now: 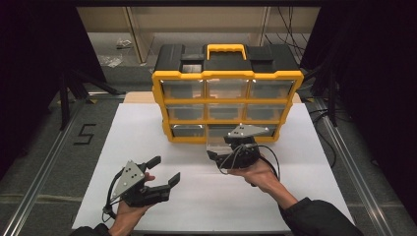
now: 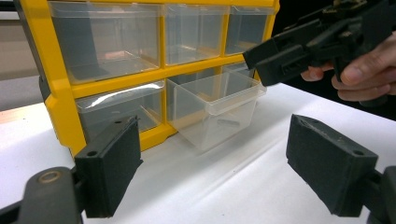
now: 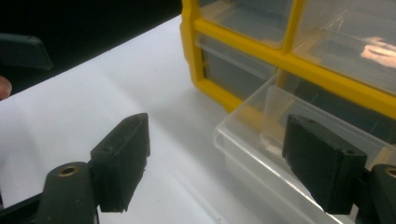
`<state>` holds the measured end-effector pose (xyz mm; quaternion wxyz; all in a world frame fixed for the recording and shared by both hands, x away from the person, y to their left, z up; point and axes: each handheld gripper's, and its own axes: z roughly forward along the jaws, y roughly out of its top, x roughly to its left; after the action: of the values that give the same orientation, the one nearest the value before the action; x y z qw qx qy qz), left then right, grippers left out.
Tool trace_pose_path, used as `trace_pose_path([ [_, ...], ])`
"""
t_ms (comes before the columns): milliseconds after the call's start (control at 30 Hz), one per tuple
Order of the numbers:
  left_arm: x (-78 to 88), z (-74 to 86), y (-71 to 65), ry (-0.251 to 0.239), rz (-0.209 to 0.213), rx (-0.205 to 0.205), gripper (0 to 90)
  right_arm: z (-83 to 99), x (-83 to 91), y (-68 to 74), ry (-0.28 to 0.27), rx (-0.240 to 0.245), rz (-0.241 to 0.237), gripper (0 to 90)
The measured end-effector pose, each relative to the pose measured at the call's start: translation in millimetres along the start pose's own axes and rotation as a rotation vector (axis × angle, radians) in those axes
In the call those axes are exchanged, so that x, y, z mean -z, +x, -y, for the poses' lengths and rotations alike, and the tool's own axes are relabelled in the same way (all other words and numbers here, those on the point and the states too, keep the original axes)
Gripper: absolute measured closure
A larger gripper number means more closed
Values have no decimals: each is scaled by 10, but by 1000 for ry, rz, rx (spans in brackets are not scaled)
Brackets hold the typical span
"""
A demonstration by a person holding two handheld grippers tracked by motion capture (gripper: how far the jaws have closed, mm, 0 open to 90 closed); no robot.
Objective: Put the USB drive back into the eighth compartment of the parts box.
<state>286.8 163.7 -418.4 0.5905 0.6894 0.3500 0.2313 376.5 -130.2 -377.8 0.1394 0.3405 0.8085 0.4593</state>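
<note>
While the white bench (image 1: 147, 128) carries the yellow organiser (image 1: 226, 101), its clear bottom-middle drawer (image 2: 217, 105) sits pulled partway out onto the bench. The right claw (image 1: 221, 156) gapes wide at the drawer's front rim, gripping nothing. The left claw (image 1: 164, 172) gapes empty, well apart.

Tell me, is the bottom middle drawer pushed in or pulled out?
Pulled out. The clear drawer sticks well forward of the yellow organizer frame onto the white table, while its neighbours sit flush. It looks empty.
</note>
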Motion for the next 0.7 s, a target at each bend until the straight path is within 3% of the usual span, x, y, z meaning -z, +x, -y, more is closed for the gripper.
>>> trace_pose_path([
  [700,4,-2,-1,-5,1,5,173,221,-54,137,31,32,-33,247],
])
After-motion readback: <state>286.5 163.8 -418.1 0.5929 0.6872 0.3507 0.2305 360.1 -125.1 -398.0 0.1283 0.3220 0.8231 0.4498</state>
